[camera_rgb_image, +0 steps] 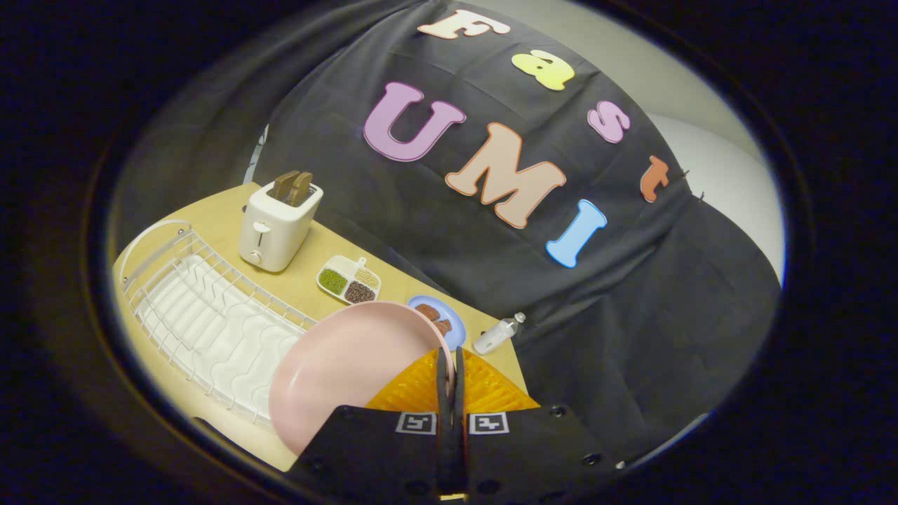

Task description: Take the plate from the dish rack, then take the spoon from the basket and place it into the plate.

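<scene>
Gripper (450, 368) grips the rim of a pink plate (351, 372), its two fingers pressed nearly together with the plate's edge pinched between them. The plate hangs tilted, lifted off the white wire dish rack (203, 308), overlapping the rack's near end and standing just beside an orange ribbed basket (477, 389) that lies directly ahead of the fingers. The rack sits on a light wooden table (224, 210). A white toaster (277, 224) holding two brown slices stands just beyond the rack's far side. Past the plate from the rack lie a small divided dish of grains (349, 279), then a blue plate with brown pieces (442, 319), partly hidden behind the pink plate's rim. A small clear bottle (497, 335) lies on its side farther along from the rack, near the table's edge. No spoon can be made out in the basket
</scene>
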Action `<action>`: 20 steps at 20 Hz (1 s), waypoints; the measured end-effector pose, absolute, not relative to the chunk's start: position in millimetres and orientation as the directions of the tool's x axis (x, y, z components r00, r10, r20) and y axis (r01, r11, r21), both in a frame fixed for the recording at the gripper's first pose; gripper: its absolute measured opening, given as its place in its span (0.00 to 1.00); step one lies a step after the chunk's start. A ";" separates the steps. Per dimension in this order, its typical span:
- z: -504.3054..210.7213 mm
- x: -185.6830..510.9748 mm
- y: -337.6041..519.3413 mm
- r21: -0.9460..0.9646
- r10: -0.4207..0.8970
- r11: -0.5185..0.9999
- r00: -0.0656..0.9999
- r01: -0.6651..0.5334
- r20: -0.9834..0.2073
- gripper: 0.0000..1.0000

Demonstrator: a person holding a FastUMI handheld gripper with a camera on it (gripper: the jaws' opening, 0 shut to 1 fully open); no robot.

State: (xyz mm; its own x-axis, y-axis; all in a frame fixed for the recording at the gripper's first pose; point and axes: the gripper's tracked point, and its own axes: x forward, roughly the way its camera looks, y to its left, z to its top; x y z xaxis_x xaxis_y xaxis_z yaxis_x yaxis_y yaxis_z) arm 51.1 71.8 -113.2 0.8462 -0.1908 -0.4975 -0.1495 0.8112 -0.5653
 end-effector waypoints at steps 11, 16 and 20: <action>-97.2 3.0 -30.2 -0.492 -0.221 0.869 0.847 -0.054 -0.483 0.03; -114.6 -24.7 -78.4 -0.446 -0.239 0.895 0.827 -0.017 -0.510 0.03; -133.0 -42.3 -112.2 -0.396 -0.245 0.918 0.811 0.018 -0.531 0.03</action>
